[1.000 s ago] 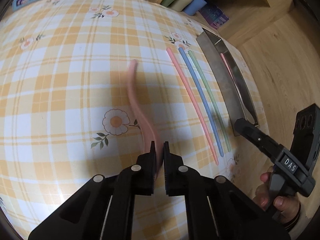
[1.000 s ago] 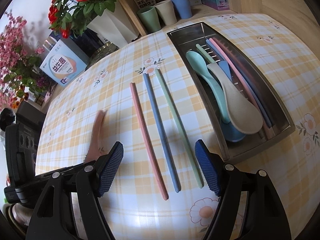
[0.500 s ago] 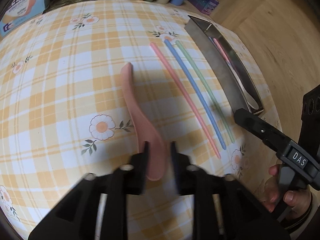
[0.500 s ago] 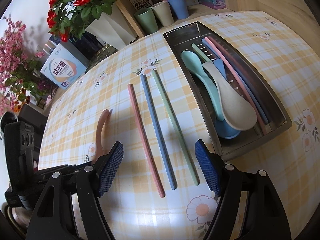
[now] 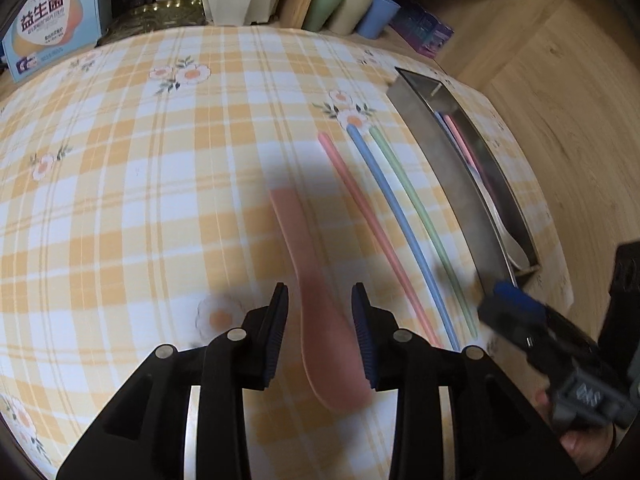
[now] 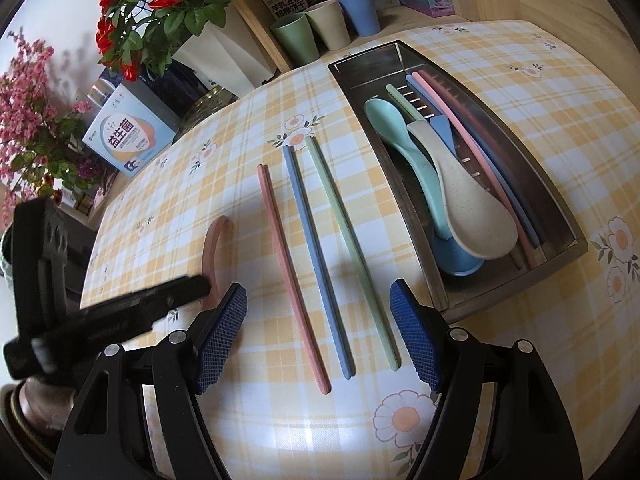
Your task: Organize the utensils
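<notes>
The spoon (image 5: 320, 312) lies flat on the surface (image 5: 140, 208), bowl end between the left tongs (image 5: 320, 332), neither pad touching it. To its right, 3 chopsticks (image 6: 316, 256) lie side by side, just apart from one another. Right of those sits the tray (image 6: 560, 216), holding 3 more spoons (image 6: 472, 216) stacked partly over each other and several chopsticks along its far wall (exact count hard to tell). The right tongs (image 6: 320, 336) hang over the near ends of the 3 loose chopsticks, spread wider than all 3. Behind the surface, 3 cups (image 6: 324, 30) stand in a row, a box (image 6: 128, 136) to their left beside the flowers (image 6: 156, 4).
</notes>
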Available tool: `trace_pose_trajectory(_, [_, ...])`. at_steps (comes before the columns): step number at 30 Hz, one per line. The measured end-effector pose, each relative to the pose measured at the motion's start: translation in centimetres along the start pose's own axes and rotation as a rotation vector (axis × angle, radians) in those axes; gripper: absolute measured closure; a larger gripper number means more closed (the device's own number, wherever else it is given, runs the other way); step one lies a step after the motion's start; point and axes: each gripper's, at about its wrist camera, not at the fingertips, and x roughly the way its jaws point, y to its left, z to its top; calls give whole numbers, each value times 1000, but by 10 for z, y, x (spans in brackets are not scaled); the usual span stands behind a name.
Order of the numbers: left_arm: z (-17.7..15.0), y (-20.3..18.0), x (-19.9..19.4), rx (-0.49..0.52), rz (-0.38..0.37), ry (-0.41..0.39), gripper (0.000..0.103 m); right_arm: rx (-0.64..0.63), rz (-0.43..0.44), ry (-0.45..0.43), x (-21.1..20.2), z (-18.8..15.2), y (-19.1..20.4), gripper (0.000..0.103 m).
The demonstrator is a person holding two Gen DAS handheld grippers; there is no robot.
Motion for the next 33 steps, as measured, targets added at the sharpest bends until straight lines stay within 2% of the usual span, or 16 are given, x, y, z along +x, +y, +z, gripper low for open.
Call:
trace_pose_trajectory(6, [12, 4, 17, -32, 22, 0, 73, -9, -3, 4, 1, 1, 0, 31])
trace_pose_trajectory(8, [11, 4, 20, -33, 23, 4, 84, -13, -3, 4, 0, 2, 1, 31])
trace_pose_trajectory(11, [9, 7, 21, -36, 11, -8, 90, -22, -8, 7, 1, 2, 2, 31])
trace_pose_trajectory(17, [-2, 15, 8, -49, -9, -50, 90, -60, -16, 6, 5, 3, 6, 32])
trace_pose_trajectory(18, [-5, 17, 5, -56, -11, -60, 90, -80, -15, 6, 6, 3, 9, 34])
trace_pose_trajectory(20, [-8, 19, -1, -68, -16, -74, 90, -111, -14, 12, 10, 4, 13, 50])
trace_pose_trajectory(25, [-16, 26, -21, -84, -10, -123, 90, -223, 11, 29, 26, 9, 29, 73])
trace_pose_trajectory(28, [-19, 31, -29, -93, -10, -144, 90, -268, 18, 46, 40, 14, 38, 77])
trace_pose_trajectory(33, [-21, 35, -33, -107, -14, -152, 90, -308, -14, 57, 61, 22, 50, 78])
